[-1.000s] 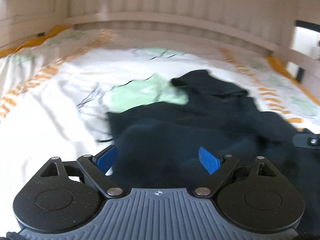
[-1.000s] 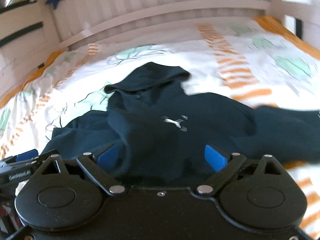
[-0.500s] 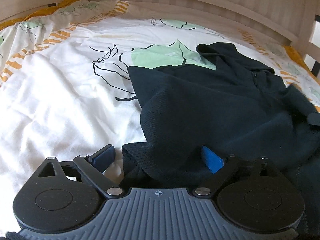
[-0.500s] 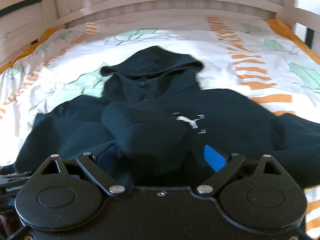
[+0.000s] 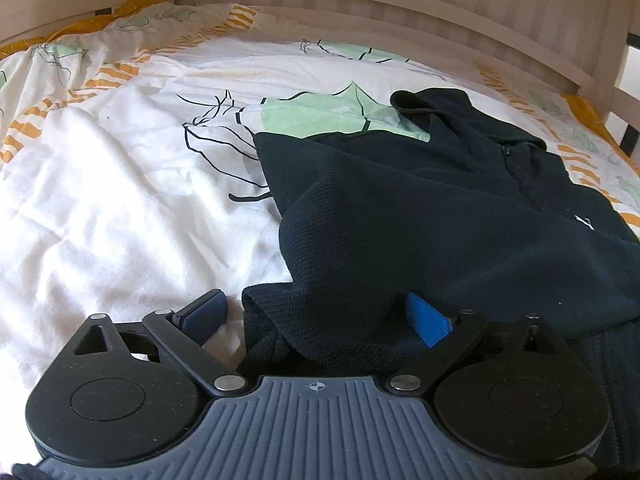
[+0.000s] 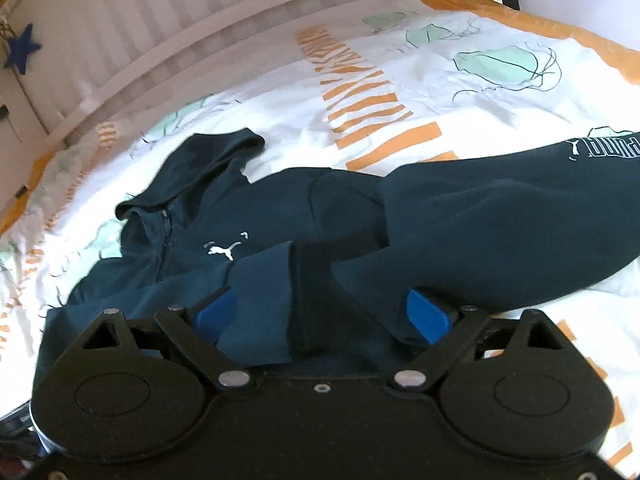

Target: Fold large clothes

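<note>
A dark navy hoodie [image 5: 400,208] lies chest-up on the bed, its hood [image 5: 432,108] pointing at the headboard. My left gripper [image 5: 316,316] is open over the hoodie's near left edge. A ribbed cuff [image 5: 276,320] lies loose between its fingers, and the left pad is clear of the cloth. In the right wrist view the hoodie [image 6: 280,208] shows its white chest logo [image 6: 224,250]. My right gripper [image 6: 320,314] stands open over a folded-in cuff [image 6: 304,300]. The other sleeve [image 6: 520,208], with white lettering, stretches away to the right.
A white duvet [image 5: 120,200] with green leaves and orange stripes covers the bed. The slatted wooden headboard [image 5: 360,4] closes the far side, with a rail post [image 5: 616,92] at the right. A blue star [image 6: 22,46] hangs on the wall at the left.
The left gripper sank toward the hoodie's edge and its jaws spread a little wider. The right gripper swung right and rolled, bringing the lettered sleeve into its view.
</note>
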A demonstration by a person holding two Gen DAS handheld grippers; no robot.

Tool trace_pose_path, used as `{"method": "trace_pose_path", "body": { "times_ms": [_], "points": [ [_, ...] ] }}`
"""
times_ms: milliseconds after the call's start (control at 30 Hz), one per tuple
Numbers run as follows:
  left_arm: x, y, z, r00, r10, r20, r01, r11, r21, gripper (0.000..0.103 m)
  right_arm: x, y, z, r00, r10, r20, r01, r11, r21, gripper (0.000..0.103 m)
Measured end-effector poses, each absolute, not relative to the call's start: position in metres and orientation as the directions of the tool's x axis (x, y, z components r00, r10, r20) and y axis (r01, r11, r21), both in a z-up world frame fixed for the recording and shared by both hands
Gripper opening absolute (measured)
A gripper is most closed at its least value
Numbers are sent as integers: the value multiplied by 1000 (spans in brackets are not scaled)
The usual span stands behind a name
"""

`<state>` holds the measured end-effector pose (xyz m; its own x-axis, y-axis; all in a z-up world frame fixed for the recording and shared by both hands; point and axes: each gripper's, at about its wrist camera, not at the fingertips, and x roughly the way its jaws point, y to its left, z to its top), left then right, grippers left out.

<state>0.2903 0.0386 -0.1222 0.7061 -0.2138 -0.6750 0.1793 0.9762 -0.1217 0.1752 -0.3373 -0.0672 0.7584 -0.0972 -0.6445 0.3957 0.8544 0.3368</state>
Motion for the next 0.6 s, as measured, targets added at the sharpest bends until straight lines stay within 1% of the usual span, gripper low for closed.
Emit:
{"method": "trace_pose_path", "body": {
  "times_ms": [167, 200, 267, 333, 367, 400, 433, 467, 500, 533, 600],
  "points": [
    [286, 47, -114, 683, -249, -686, 198, 968, -154, 97, 188, -324, -70, 763, -39, -645, 324, 887, 330, 93],
    [284, 50, -112, 676, -257, -690, 204, 966, -160, 97, 191, -321, -72, 762, -28, -647, 309, 893, 326, 91],
    [278, 57, -110, 665, -270, -697, 213, 962, -170, 97, 197, -314, -76, 756, -8, -654, 286, 903, 320, 81],
    [274, 64, -107, 649, -280, -708, 213, 960, -185, 97, 201, -308, -82, 747, 6, -665, 272, 910, 313, 62],
    [273, 67, -105, 646, -280, -710, 207, 960, -190, 97, 202, -304, -84, 744, 6, -668, 266, 915, 304, 58],
    [272, 70, -102, 653, -273, -706, 197, 962, -189, 97, 201, -301, -85, 746, -6, -666, 265, 920, 288, 49],
    [271, 73, -99, 668, -262, -697, 188, 965, -183, 97, 199, -298, -84, 753, -32, -658, 266, 928, 260, 34],
    [270, 75, -97, 685, -248, -685, 180, 969, -171, 97, 197, -298, -82, 762, -47, -646, 264, 934, 242, 31],
    [270, 76, -94, 702, -232, -673, 171, 973, -157, 97, 194, -299, -80, 773, -54, -632, 265, 933, 243, 25],
    [271, 78, -92, 721, -217, -658, 164, 976, -142, 97, 190, -302, -79, 780, -65, -622, 275, 929, 249, 22],
    [277, 80, -91, 736, -195, -648, 154, 981, -120, 97, 188, -309, -78, 769, -103, -631, 313, 921, 231, 19]
  ]
}}
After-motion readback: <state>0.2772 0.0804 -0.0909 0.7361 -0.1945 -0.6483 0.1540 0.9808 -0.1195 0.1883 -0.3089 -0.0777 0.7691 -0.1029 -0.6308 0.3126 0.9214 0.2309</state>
